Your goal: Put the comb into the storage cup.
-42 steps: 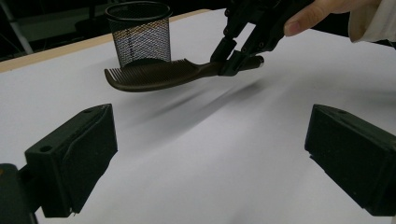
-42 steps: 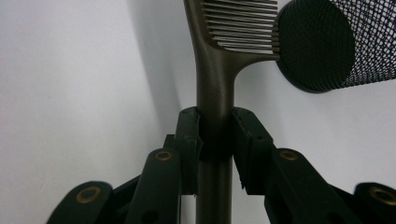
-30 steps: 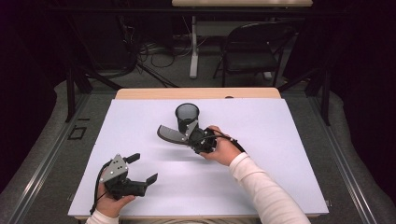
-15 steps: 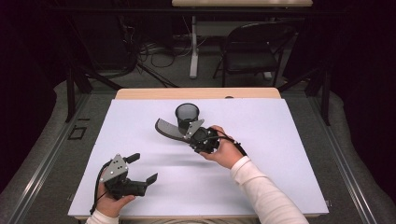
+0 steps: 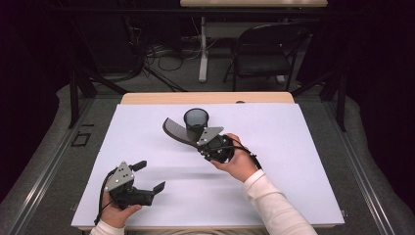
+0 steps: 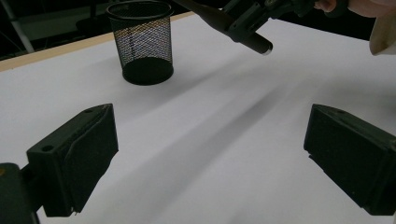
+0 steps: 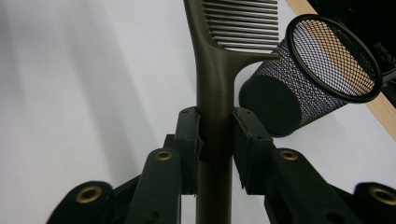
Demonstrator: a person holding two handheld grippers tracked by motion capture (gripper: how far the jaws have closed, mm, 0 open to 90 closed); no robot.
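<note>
I count one comb (image 5: 174, 130), one black mesh cup (image 5: 196, 120) and two hand-held grippers on my white counter (image 5: 303, 161). My right hand-held gripper (image 5: 198, 140) is clamped on the comb's handle and carries the dark brown comb clear of the counter, its toothed end reaching out just beside the cup, on its left in the high view. My left hand-held gripper (image 5: 149, 177) rests near the front edge of the counter, well apart from both, with its jaws spread wide and nothing between them. The right gripper view gives me what the high view cannot: the two pads (image 7: 189, 135) pressing on either side of the handle, the comb's teeth (image 7: 240, 23) fanned out above, and the cup (image 7: 308, 79) close behind them, showing its solid round base and open rim. The left gripper view shows me the cup (image 6: 142, 42) standing upright on the counter, with the comb's round handle end (image 6: 259, 44) jutting past the right hand-held gripper above the surface; its own jaws stand far apart over bare white counter. Beyond the far wooden edge (image 5: 205, 98) sit one dark chair (image 5: 264, 54) and a tangle of cables (image 5: 161, 54) on the floor. Nothing lies between the comb and the cup.
</note>
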